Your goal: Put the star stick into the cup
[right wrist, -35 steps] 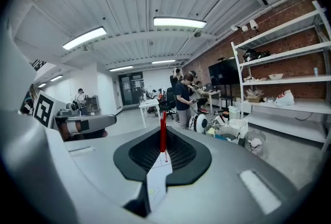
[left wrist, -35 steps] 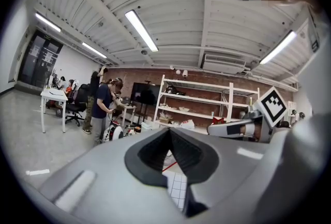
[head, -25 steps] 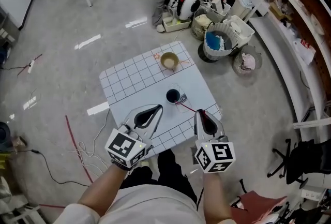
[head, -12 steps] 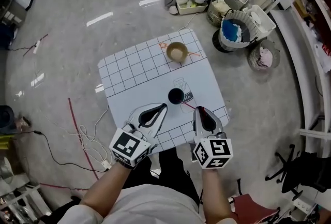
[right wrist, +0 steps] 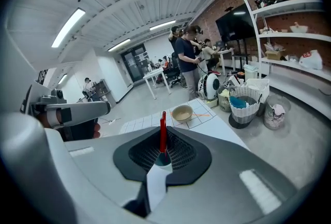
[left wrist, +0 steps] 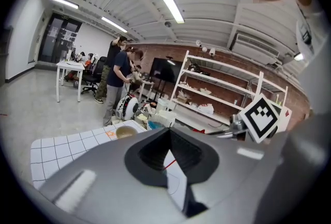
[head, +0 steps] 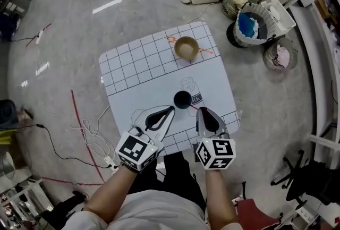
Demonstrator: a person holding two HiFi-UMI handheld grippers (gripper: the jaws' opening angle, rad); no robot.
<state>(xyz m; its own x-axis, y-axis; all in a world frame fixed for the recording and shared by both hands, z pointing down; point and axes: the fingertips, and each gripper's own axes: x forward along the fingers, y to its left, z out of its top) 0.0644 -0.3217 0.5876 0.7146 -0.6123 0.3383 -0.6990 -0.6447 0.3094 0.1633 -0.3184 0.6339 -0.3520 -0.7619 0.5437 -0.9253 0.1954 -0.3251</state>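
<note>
A dark cup [head: 182, 99] stands on a white grid mat [head: 133, 69], beside a printed bottle outline. My right gripper [head: 201, 110] is just to the cup's near right, shut on a thin red stick [head: 194, 109] that points toward the cup. In the right gripper view the red stick [right wrist: 163, 130] rises between the jaws of the right gripper [right wrist: 163, 137]; its star end is hidden. The left gripper [head: 172, 109] is near left of the cup, shut, with nothing in it. In the left gripper view, mat shows through the slit of the left gripper [left wrist: 168, 132].
A tan bowl [head: 186, 47] sits at the mat's far edge beside orange marks. Baskets and a bin [head: 249, 24] crowd the floor at the far right. Cables [head: 90, 133] trail left of the mat. A person [right wrist: 187, 57] stands far behind the mat.
The head view has shifted, so the mat sits higher and more centred. Both grippers stay shut, and the right one with the stick has edged slightly nearer the cup.
</note>
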